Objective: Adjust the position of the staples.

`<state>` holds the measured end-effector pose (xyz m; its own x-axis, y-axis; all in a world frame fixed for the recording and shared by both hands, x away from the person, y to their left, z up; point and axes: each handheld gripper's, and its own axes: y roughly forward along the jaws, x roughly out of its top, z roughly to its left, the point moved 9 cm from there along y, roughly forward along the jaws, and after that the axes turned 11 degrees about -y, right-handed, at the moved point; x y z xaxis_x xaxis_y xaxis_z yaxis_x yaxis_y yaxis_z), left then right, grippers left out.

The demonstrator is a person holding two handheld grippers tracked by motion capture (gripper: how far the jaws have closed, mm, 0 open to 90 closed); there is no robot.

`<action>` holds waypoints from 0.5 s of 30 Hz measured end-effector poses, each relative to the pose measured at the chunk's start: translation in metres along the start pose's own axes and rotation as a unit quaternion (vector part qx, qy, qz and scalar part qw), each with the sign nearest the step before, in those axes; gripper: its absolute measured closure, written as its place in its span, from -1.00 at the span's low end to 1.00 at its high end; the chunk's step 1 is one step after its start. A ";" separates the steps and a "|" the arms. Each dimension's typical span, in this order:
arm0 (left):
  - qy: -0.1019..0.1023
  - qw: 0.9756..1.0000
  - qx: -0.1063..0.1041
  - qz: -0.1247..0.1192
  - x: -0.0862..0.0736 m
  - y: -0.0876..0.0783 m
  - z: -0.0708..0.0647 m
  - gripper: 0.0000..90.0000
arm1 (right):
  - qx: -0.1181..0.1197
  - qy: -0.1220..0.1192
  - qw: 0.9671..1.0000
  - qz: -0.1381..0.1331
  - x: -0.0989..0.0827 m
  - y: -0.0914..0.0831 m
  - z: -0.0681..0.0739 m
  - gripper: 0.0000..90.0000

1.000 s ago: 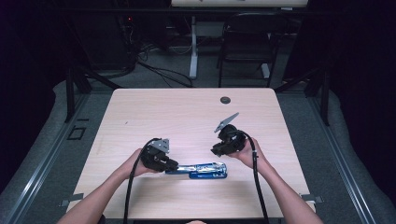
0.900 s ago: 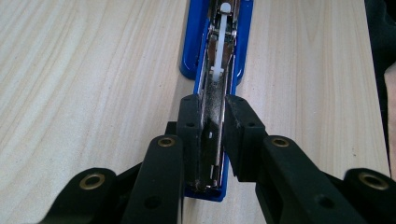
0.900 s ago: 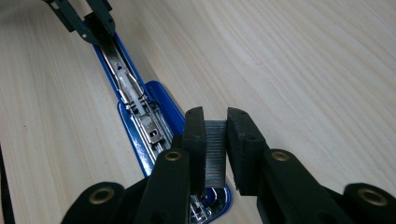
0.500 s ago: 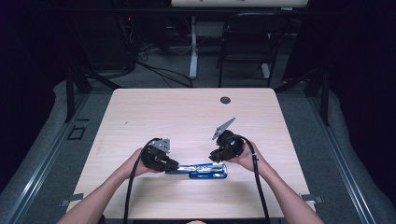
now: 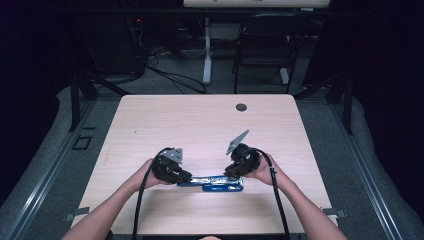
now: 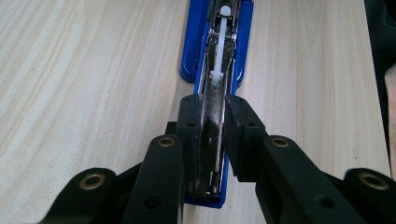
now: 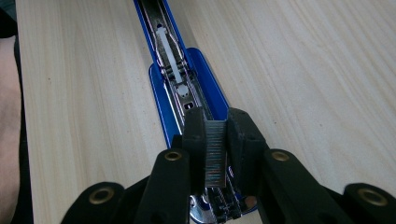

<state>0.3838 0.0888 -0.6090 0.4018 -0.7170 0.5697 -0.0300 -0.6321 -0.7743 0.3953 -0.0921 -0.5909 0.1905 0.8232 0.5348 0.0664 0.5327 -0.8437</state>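
A blue stapler (image 5: 215,183) lies opened out flat on the wooden table (image 5: 200,125), near its front edge. My left gripper (image 5: 184,176) is at the stapler's left end. In the left gripper view the stapler's metal staple channel (image 6: 219,60) runs away from me, and my left gripper (image 6: 214,122) is shut on the channel's sides. My right gripper (image 5: 234,172) hangs over the stapler's right part. The right gripper (image 7: 215,140) is shut on a grey strip of staples (image 7: 215,151), just above the open channel (image 7: 170,56).
A small black round grommet (image 5: 241,107) sits near the table's far edge. Behind the table stand a dark chair (image 5: 265,45) and a desk leg, with cables on the floor. Bare wood stretches beyond the stapler.
My right gripper has come down and a little nearer with the staple strip, closer to the stapler. The left gripper and stapler have stayed put.
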 end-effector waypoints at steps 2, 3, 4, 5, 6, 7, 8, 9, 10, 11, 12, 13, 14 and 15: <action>-0.001 1.000 0.001 -0.002 0.000 0.000 0.000 0.71 | 0.006 -0.006 1.000 0.004 -0.001 0.001 0.001 0.75; -0.001 1.000 0.001 -0.002 0.000 0.001 0.000 0.71 | 0.004 -0.007 1.000 0.003 -0.001 0.001 0.001 0.75; -0.001 1.000 0.001 -0.002 0.001 0.001 0.000 0.71 | 0.005 -0.008 1.000 0.004 -0.001 0.001 0.001 0.75; -0.001 1.000 0.001 -0.002 0.001 0.001 0.000 0.71 | 0.005 -0.013 1.000 0.000 -0.001 0.001 0.000 0.75; -0.001 1.000 0.001 -0.002 0.001 0.001 0.000 0.71 | 0.004 -0.014 1.000 0.002 -0.002 0.001 0.000 0.75; 0.000 1.000 0.001 -0.002 0.001 0.001 0.000 0.71 | 0.006 -0.014 1.000 0.003 -0.002 0.001 0.001 0.75; 0.000 1.000 0.001 -0.002 0.001 0.001 0.000 0.71 | 0.006 -0.018 1.000 0.000 -0.002 0.001 0.001 0.75; 0.000 1.000 0.001 0.000 0.001 0.001 0.000 0.71 | 0.005 -0.019 1.000 -0.001 -0.002 0.002 0.000 0.75; 0.001 1.000 0.003 0.001 0.001 0.001 0.000 0.71 | 0.009 -0.020 1.000 -0.001 -0.003 0.002 0.001 0.75; 0.001 1.000 0.003 0.001 0.001 0.001 0.000 0.71 | 0.009 -0.024 1.000 0.002 -0.003 0.003 0.000 0.75; 0.001 1.000 0.003 0.001 0.001 0.001 0.000 0.71 | 0.007 -0.026 1.000 0.000 -0.003 0.003 0.000 0.75; 0.004 1.000 0.014 0.009 0.001 0.000 0.001 0.71 | 0.009 -0.029 1.000 0.001 -0.004 0.004 0.000 0.75; 0.004 1.000 0.013 0.009 0.001 0.000 0.001 0.71 | 0.009 -0.031 0.999 0.002 -0.004 0.004 0.000 0.75; 0.004 1.000 0.014 0.010 0.001 0.000 0.001 0.71 | 0.008 -0.035 0.999 0.004 -0.005 0.004 0.000 0.75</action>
<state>0.3852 0.0890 -0.6090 0.3941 -0.7315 0.5564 -0.0112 -0.6092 -0.7929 0.3946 -0.0940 -0.5975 0.1228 0.8390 0.5301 0.0485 0.5285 -0.8476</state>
